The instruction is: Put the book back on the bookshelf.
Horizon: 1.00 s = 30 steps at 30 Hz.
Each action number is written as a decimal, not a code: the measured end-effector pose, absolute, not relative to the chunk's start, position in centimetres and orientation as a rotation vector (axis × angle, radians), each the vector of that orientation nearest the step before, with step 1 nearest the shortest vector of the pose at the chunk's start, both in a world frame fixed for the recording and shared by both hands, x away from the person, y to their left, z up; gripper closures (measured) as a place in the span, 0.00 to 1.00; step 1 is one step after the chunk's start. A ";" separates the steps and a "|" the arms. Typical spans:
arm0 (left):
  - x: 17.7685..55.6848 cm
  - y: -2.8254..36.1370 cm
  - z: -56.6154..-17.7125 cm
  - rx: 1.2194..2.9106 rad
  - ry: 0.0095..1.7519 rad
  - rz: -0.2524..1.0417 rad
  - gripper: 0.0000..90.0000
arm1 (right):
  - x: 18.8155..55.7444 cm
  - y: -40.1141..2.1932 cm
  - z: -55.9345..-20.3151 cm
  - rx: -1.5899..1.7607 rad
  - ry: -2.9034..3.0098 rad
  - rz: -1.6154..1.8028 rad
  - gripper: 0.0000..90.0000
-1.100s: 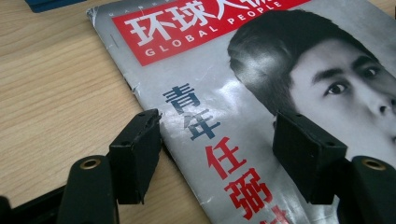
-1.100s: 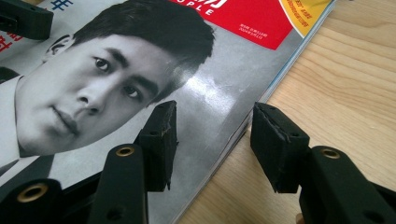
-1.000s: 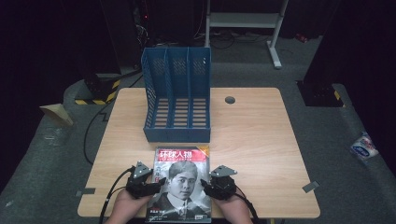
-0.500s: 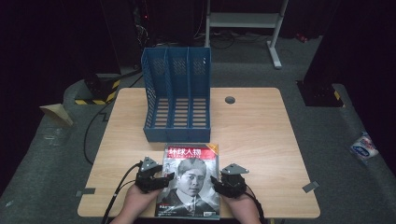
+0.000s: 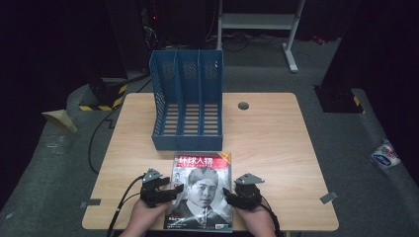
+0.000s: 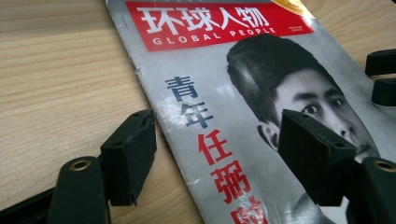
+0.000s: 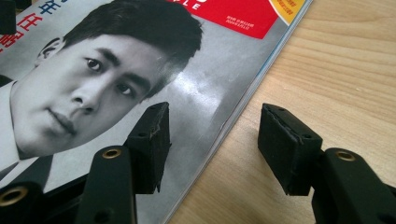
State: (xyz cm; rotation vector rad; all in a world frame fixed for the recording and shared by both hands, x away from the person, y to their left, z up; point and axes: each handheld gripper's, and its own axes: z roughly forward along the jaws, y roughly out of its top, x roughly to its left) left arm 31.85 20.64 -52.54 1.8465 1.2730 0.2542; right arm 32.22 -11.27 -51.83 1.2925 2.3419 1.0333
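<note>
A magazine [image 5: 202,190] with a red title band and a black-and-white portrait lies flat near the table's front edge, just in front of a blue three-slot file holder [image 5: 188,103]. My left gripper [image 5: 175,190] is open at the magazine's left edge. In the left gripper view its jaws straddle that edge of the magazine [image 6: 224,79], left gripper [image 6: 219,130]. My right gripper [image 5: 227,193] is open at the right edge. In the right gripper view one jaw is over the cover [image 7: 116,70] and the other over bare wood, right gripper [image 7: 215,123].
The wooden table [image 5: 276,138] has a round cable hole [image 5: 243,105] behind the right of the holder. Tape marks [image 5: 328,197] sit at its front corners. A white and blue packet [image 5: 385,154] lies on the floor to the right.
Over the last second the magazine and both grippers shifted a little to the right. Since half a second ago they have hardly moved.
</note>
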 end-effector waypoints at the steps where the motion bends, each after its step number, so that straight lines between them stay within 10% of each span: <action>1: 31.9 20.6 -52.6 1.844 1.269 0.247 0.31 | 32.2 -11.3 -51.8 1.293 2.340 1.036 0.48; 30: 31.9 21.2 -52.6 1.714 1.359 0.175 0.41 | 31.6 -10.2 -52.1 1.242 2.355 1.059 0.48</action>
